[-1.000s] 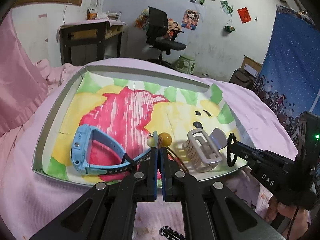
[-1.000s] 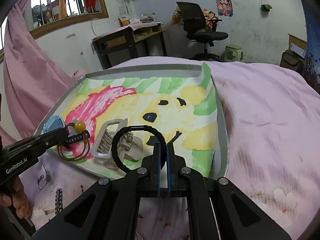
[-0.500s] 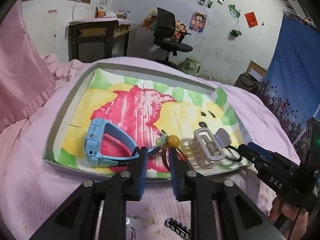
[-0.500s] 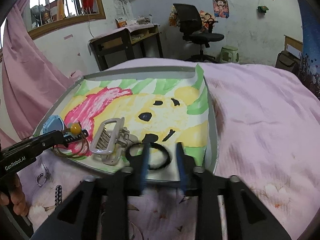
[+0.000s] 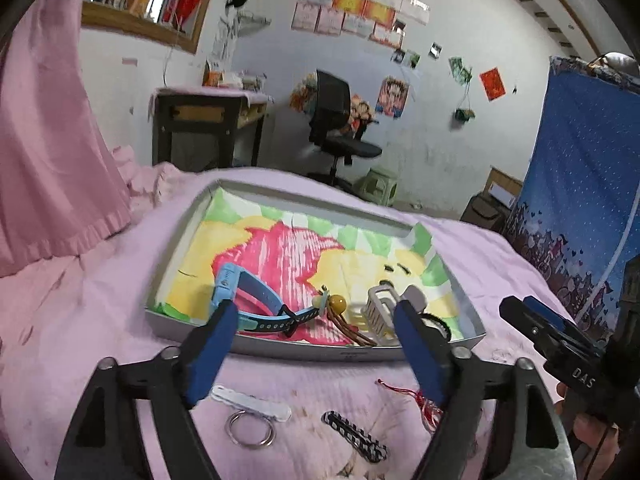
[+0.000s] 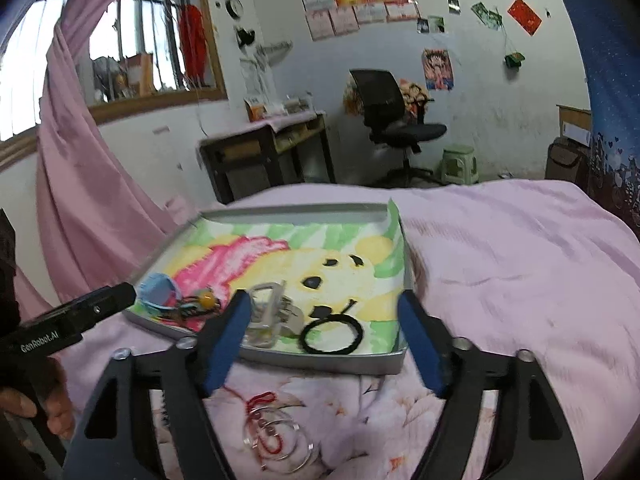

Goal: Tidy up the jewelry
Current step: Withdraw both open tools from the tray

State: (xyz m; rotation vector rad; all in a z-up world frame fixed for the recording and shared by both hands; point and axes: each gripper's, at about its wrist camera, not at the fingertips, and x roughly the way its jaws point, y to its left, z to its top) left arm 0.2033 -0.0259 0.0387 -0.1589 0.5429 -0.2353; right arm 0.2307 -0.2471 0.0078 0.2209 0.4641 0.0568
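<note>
A shallow grey tray (image 5: 312,348) with a colourful drawing liner lies on the pink bed. In it lie a blue watch (image 5: 256,300), a brown cord bracelet with a yellow bead (image 5: 338,303), a white hair claw (image 5: 380,312) and a black hair tie (image 6: 332,334). My left gripper (image 5: 316,344) is open and empty, just in front of the tray's near edge. My right gripper (image 6: 324,340) is open and empty, above the near rim by the hair tie. On the bed lie a metal ring (image 5: 250,428), a white clip (image 5: 252,400), a black patterned clip (image 5: 356,434) and a red string (image 6: 260,404) with silver rings (image 6: 280,440).
A pink curtain (image 5: 48,140) hangs at the left. A desk (image 5: 208,128), an office chair (image 5: 340,132) and a green stool (image 5: 380,188) stand beyond the bed. A blue starry cloth (image 5: 588,184) hangs at the right.
Both grippers opened, let go of the bead bracelet and the black hair tie in the tray, and pulled back towards the near side of the bed.
</note>
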